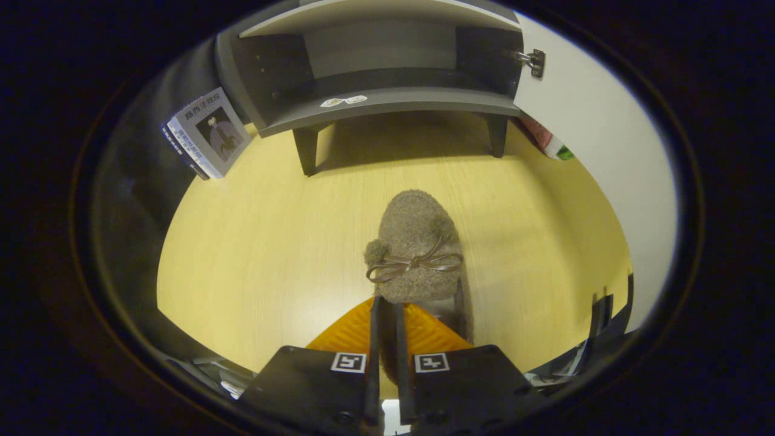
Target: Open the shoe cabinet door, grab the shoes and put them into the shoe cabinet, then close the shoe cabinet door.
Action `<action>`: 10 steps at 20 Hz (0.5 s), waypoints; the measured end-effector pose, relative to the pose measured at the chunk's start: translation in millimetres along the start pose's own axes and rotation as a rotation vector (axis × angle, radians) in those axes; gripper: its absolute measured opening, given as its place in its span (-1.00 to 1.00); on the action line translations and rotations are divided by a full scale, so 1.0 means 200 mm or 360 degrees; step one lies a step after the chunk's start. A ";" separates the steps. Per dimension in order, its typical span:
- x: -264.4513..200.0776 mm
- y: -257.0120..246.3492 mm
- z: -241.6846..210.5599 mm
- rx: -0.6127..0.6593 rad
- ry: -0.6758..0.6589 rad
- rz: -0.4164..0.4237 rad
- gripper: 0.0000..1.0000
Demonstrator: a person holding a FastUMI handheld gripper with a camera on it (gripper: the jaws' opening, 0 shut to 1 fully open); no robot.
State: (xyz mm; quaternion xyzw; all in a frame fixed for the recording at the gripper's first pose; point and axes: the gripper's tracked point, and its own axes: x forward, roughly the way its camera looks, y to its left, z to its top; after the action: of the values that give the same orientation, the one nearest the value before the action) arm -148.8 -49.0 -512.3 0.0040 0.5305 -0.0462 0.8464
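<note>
Gripper view: the gripper (385, 321) sits low over a pale yellow wood-grain desk (254, 254), its two fingers drawn close together with only a narrow gap between them. They appear to pinch the rear edge or heel collar of a brown fuzzy slipper-style shoe with a thin leather bow and small pompoms (416, 248), but the contact itself is hidden behind the fingers, so a firm hold cannot be confirmed. The shoe lies just ahead of the fingers, toe pointing away toward the cabinet, and whether its sole rests on the desk cannot be told. Beyond it stands a dark grey shoe cabinet on short legs (387, 100), its compartment exposed; the pale cabinet door (605, 139) is swung wide to the right on a metal hinge (533, 62). The lower shelf appears bare apart from two small stickers at its front edge. A paperback book with a pale cover (209, 133) leans beside the cabinet's left side. Judgement: door step done; the shoe is yet to be carried in. The shoe should be light, soft and yielding, with a fleecy upper that compresses under pressure and may sag from a heel grip. The firmer heel rim is the soundest purchase; the bow is too flimsy to lift by
</note>
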 end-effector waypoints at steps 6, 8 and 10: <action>0.04 0.01 -0.05 0.0002 0.0060 -0.0019 -0.57; 0.07 0.00 -0.08 0.0017 0.0086 -0.0037 -0.57; 0.11 0.00 -0.09 0.0016 0.0101 -0.0053 -0.58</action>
State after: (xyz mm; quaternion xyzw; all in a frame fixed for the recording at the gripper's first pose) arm -154.9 -49.5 -539.4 0.0010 0.5567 -0.0627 0.8283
